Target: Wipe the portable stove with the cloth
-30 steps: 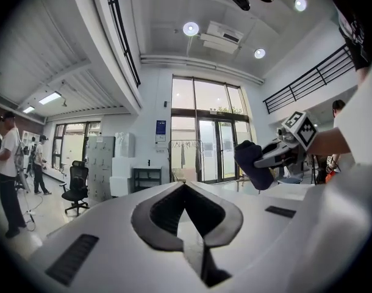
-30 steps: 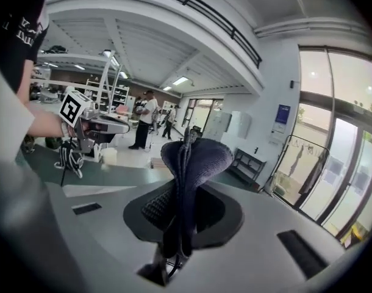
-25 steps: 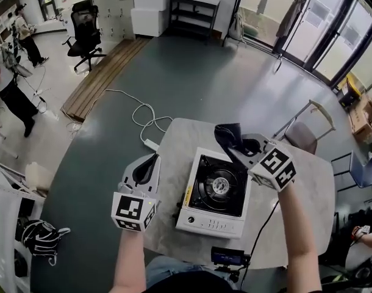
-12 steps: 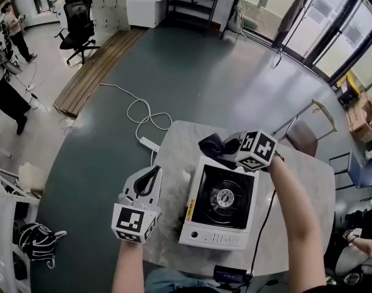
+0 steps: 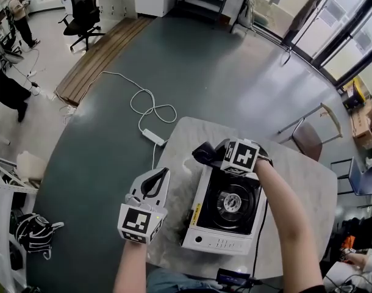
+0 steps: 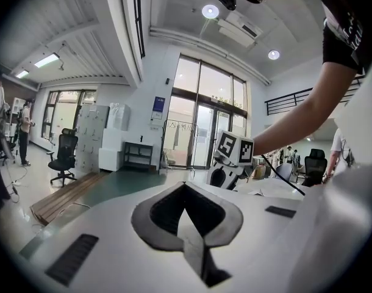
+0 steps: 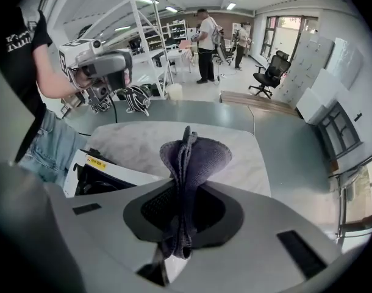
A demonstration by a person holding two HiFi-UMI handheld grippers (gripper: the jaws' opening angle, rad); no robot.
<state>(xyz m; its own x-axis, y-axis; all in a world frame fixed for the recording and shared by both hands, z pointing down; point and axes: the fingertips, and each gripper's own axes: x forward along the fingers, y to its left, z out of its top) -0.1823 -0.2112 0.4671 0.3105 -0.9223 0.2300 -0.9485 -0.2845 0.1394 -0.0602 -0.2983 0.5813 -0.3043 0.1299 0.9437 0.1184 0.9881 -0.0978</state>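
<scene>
the right claw [image 5: 218, 154] is closed tight on the cloth [image 5: 204, 153], which bunches up from between its jaws. in the last second this claw has come down and moved left: before, it held the cloth high over the far edge of the stove [image 5: 225, 207], and now the cloth hangs just in front of the claw at the stove's far left corner, low over the table [image 5: 302, 182]. i cannot tell if the cloth already touches the stove. the stove top lies just behind and beside this claw. i think the wipe is only about to start. the left claw [image 5: 157, 179] has its jaws together with nothing inside, and it has stayed left of the stove.
</scene>
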